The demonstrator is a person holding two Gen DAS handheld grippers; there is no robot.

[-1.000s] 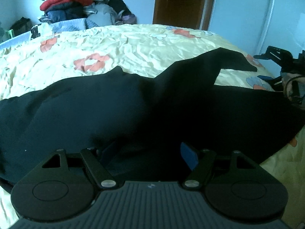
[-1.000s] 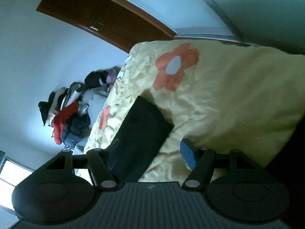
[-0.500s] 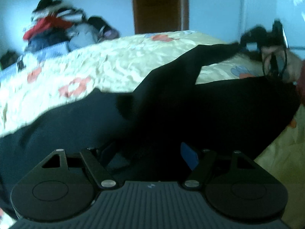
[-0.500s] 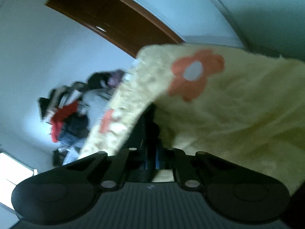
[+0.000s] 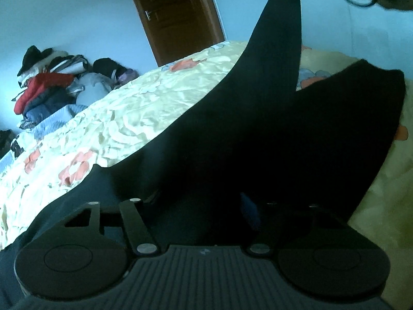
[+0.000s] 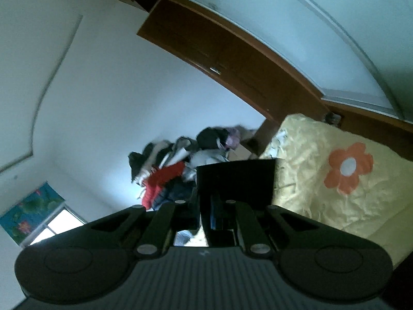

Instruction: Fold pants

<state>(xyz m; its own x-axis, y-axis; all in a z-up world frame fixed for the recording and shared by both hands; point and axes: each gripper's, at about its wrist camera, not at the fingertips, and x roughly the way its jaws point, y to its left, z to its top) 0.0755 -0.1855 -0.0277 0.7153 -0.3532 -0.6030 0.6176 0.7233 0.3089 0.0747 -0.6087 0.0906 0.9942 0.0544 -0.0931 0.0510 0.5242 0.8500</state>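
- The pants (image 5: 258,134) lie on the bed (image 5: 124,118), dark fabric spread from 9 o'clock to 3 o'clock across the lower half of the left wrist view
- One leg (image 5: 278,38) rises off the bed toward 1 o'clock; its end is carried high so the leg can be swung over the other, judged as the first lengthwise fold
- The right gripper (image 6: 218,206) has its jaws pressed together on the leg's cuff (image 6: 236,180); the cuff edge stands flat and upright just past the fingertips, at 12 o'clock in the right wrist view
- A pinch at the hem keeps the leg hanging straight, which limits twisting as it is carried
- The right gripper also shows at 1 o'clock in the left wrist view, at the top of the lifted leg
- The left gripper (image 5: 198,206) sits low over the waist end of the pants; its jaws have just been closing but stand spread, with fabric lying between them
- Whether its pads already press on that fabric cannot be told; the area is too dark
- Judged purpose: the left gripper anchors or takes hold of the waist end so that the garment does not slide while the leg is lifted
- A clothes pile (image 5: 51,85) sits at 10 o'clock beyond the bed, well apart from the pants
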